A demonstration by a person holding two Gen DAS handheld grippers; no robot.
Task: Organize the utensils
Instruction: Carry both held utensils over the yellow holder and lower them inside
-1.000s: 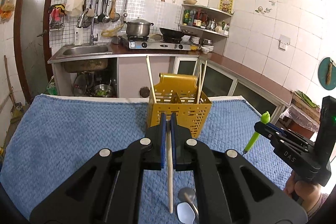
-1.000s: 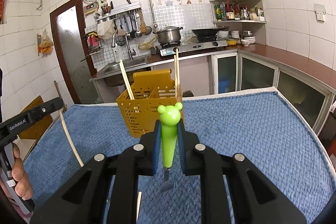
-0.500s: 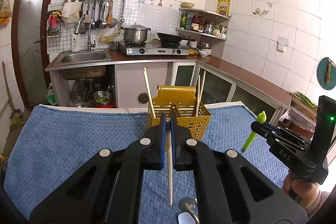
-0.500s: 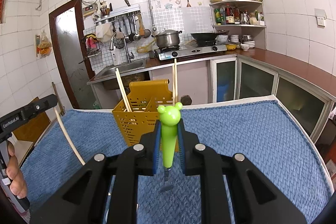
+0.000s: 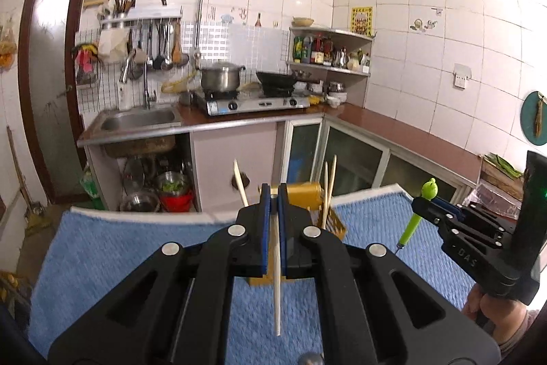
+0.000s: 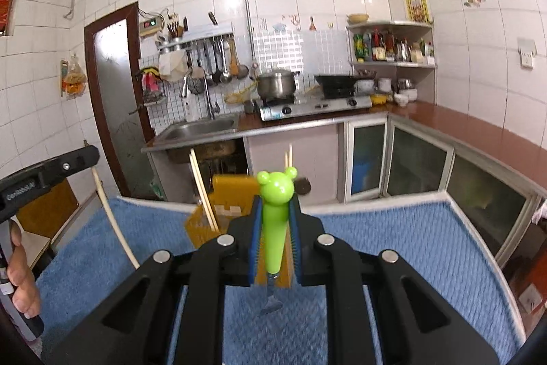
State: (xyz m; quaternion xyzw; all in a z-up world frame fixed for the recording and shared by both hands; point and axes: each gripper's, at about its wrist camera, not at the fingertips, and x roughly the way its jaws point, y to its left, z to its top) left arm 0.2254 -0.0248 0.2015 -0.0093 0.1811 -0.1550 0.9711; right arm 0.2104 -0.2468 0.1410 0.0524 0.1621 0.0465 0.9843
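My left gripper (image 5: 272, 197) is shut on a pale chopstick (image 5: 276, 289) that hangs down below its pads above the blue towel. Behind it stands the yellow perforated utensil holder (image 5: 307, 194), largely hidden, with chopsticks (image 5: 330, 183) sticking up from it. My right gripper (image 6: 275, 211) is shut on a green bear-headed fork (image 6: 273, 228), handle up and metal tines down. The yellow holder (image 6: 232, 197) with chopsticks (image 6: 203, 190) stands just beyond it. Each gripper shows in the other's view: the right gripper (image 5: 424, 206) with the green fork, the left gripper (image 6: 87, 159) with the pale chopstick (image 6: 112, 221).
A blue towel (image 6: 393, 242) covers the table (image 5: 136, 218). A metal spoon (image 5: 309, 359) lies at the near edge in the left wrist view. Beyond the table are a sink (image 5: 140, 120), a stove with a pot (image 5: 222, 77), cabinets and a corner shelf. Hands (image 6: 22, 289) grip the handles.
Both grippers have risen with their utensils, so the holder and towel sit lower in both views. The holder is now partly hidden behind the fingers. Neither grip has changed.
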